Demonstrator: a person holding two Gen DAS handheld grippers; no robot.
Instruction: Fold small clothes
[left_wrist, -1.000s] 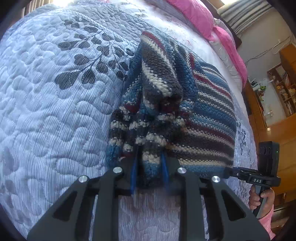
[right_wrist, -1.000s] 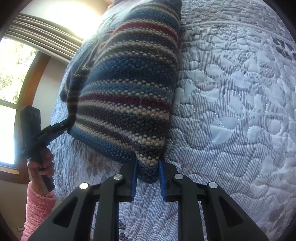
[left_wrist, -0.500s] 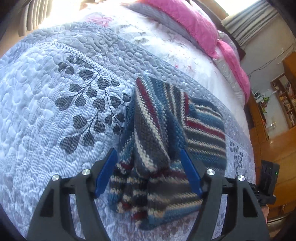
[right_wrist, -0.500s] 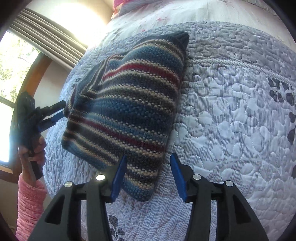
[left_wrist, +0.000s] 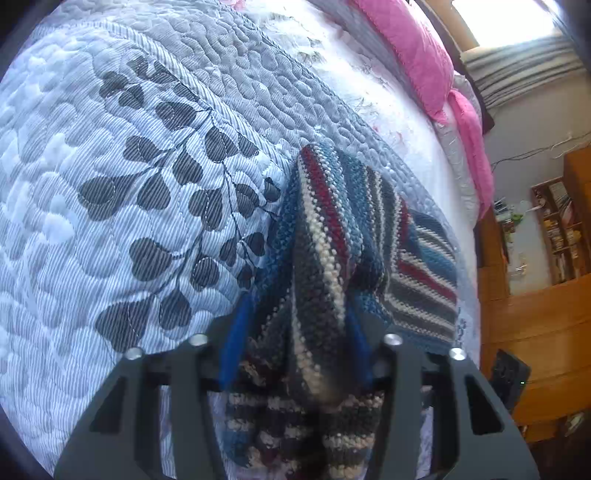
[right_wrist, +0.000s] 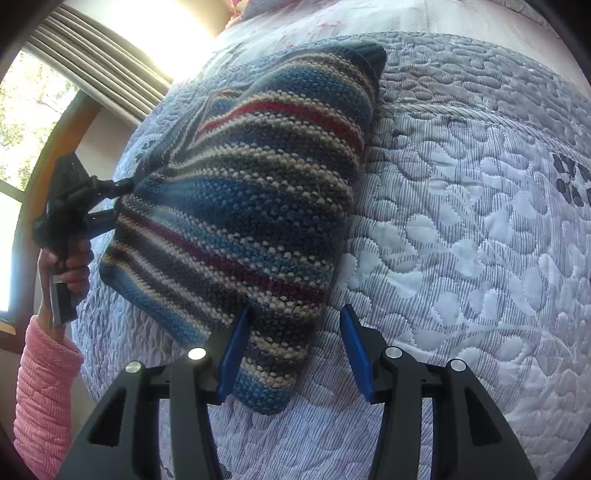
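Left claw (left_wrist: 295, 339) now narrower around striped knit (right_wrist: 255, 206); right claw (right_wrist: 295, 347) released.

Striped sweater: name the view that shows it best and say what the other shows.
The right wrist view: the striped sweater lies almost whole on the quilt. The left wrist view shows it bunched between the left gripper, its near end hidden.

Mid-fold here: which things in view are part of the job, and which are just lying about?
In the job: striped knit sweater; left gripper, shut on its bunched edge; right gripper, open at its corner.
Just there: quilted bedspread underneath; pink pillows; bookshelf; curtain.
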